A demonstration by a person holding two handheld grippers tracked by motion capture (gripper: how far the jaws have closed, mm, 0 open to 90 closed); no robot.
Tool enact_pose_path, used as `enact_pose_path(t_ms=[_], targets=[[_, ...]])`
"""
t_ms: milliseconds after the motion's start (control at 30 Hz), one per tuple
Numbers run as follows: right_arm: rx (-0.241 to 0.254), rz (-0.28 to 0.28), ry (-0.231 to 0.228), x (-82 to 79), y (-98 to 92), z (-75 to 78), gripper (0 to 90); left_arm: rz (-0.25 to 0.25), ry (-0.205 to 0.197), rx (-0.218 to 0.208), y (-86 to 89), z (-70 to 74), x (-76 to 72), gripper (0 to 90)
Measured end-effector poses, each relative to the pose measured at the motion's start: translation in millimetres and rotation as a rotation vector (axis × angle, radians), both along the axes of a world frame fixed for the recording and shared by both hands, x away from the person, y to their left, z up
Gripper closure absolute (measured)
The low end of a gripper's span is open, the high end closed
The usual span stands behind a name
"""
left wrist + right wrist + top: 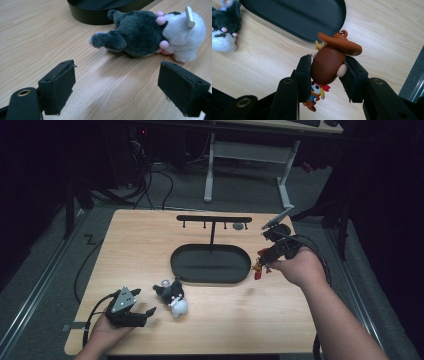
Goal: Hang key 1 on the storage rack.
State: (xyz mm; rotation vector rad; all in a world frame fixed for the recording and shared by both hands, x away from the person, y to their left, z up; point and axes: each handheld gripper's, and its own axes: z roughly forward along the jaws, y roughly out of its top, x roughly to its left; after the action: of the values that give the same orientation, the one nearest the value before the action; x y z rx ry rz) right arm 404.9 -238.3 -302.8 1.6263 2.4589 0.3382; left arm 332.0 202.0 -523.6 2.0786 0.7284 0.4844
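A dark grey and white plush toy (172, 296) (147, 36) lies on its side on the wooden table, just in front of the black oval base (210, 263) of a hook stand (214, 219). My left gripper (142, 312) (116, 87) rests low on the table a short way left of the plush, jaws wide open with nothing between them. My right gripper (262, 262) (327, 72) hovers at the base's right end, shut on the brown-haired head of a small cowboy figure (329, 62) (258, 266) with an orange hat, its body hanging below.
The stand's crossbar carries several small hooks. The table's right edge (305, 285) runs close by my right hand. Another desk's white legs (210, 165) and cables (150, 180) lie on the floor beyond the table.
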Motion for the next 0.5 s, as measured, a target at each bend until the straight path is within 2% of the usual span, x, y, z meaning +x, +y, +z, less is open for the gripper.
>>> enact_pose_path(t_ms=[167,500], targets=[[0.012,-0.014,0.011,6.1,-4.5,0.4,61.4,-0.002,-0.001,-0.003,0.1,0.1,-0.2,15.0],[0.02,-0.019,0.002,17.8,-2.2,4.4,61.5,-0.003,-0.003,-0.006,0.7,0.7,-0.4,15.0]])
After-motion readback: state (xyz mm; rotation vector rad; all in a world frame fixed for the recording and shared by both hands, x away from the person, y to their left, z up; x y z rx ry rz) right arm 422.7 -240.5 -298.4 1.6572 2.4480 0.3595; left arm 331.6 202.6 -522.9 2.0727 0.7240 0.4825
